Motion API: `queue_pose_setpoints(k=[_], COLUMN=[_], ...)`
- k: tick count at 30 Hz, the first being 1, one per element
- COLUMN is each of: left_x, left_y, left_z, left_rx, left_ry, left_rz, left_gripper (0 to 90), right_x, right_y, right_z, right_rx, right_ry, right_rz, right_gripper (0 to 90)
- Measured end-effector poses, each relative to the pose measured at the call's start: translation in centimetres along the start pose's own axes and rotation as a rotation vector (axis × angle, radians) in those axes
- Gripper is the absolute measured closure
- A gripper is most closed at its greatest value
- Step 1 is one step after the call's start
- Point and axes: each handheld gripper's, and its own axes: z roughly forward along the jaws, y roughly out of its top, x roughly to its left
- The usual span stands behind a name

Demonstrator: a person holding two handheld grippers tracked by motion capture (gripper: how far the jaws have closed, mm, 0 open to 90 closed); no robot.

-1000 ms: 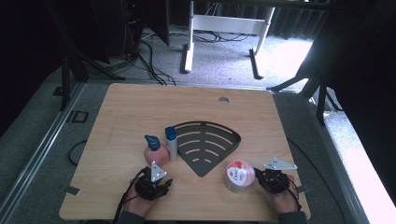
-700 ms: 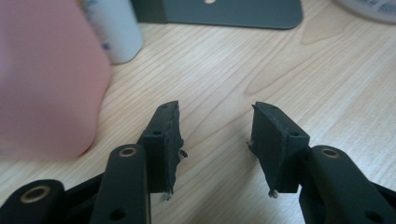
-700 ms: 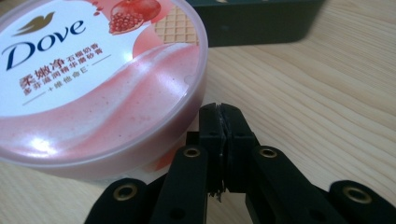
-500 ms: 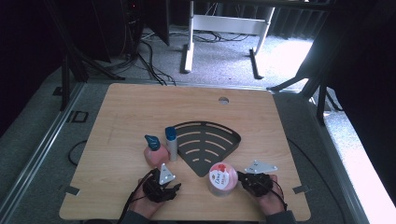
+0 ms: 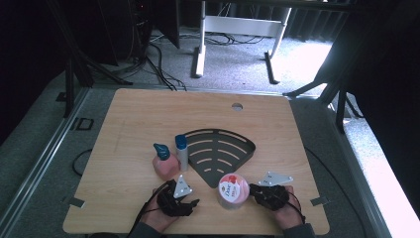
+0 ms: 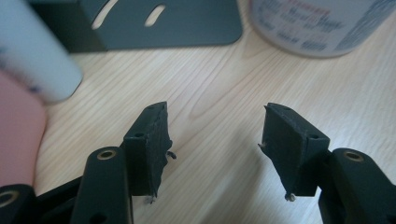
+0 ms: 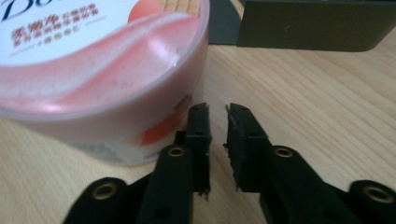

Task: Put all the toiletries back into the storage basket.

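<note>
A round jar [image 5: 233,191] with a pink and white printed lid stands on the wooden table near its front edge. Just right of it lies my right gripper [image 5: 252,189]. In the right gripper view its jaws [image 7: 218,112] have just been opening and stand a narrow gap apart with nothing between them; the jar [image 7: 102,70] sits against the outer side of the left one. My left gripper [image 5: 189,199] rests left of the jar. Its jaws [image 6: 215,126] have been opening too and stand wide over bare wood, with the jar [image 6: 322,23] ahead to the right.
A black slotted corner rack [image 5: 218,153] lies flat behind the jar. A pink pump bottle [image 5: 163,166] and a white bottle with a blue cap [image 5: 182,151] stand at its left, close to the left gripper. The table's far half [image 5: 208,109] is bare wood.
The right gripper and the jar have shifted left along the front edge, then stopped. The left gripper has slid right toward the jar, and its jaws stand wider.
</note>
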Motion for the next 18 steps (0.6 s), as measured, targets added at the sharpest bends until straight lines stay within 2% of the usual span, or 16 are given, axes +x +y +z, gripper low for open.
queue_pose_setpoints(k=[4,5,7,8,13,18], left_x=[-0.3,-0.4,-0.4,-0.5,-0.6,-0.8], left_y=[0.9,1.1,1.4,1.7,2.3,2.5], left_z=[0.4,0.5,0.7,0.8,1.3,1.6], left_rx=[-0.003,-0.009,-0.009,-0.005,-0.009,-0.016], left_ry=[-0.038,-0.046,-0.061,-0.073,-0.106,-0.142], left_rz=[0.03,0.036,0.056,0.065,0.096,0.105], left_gripper=[40.0,39.8,39.4,39.0,38.0,37.5], right_x=[-0.3,-0.3,-0.2,-0.3,-0.9,-0.9], right_y=[-0.3,-0.4,-0.5,-0.6,-1.2,-1.3], right_z=[-0.5,-0.6,-0.7,-0.8,-0.6,-0.6], right_rx=[-0.005,-0.001,0.013,0.017,0.024,0.01], right_ry=[0.013,0.025,0.03,0.041,0.102,0.162], right_rz=[-0.01,-0.023,-0.077,-0.086,-0.103,-0.111], right_gripper=[68.8,63.5,58.7,57.0,43.2,38.4])
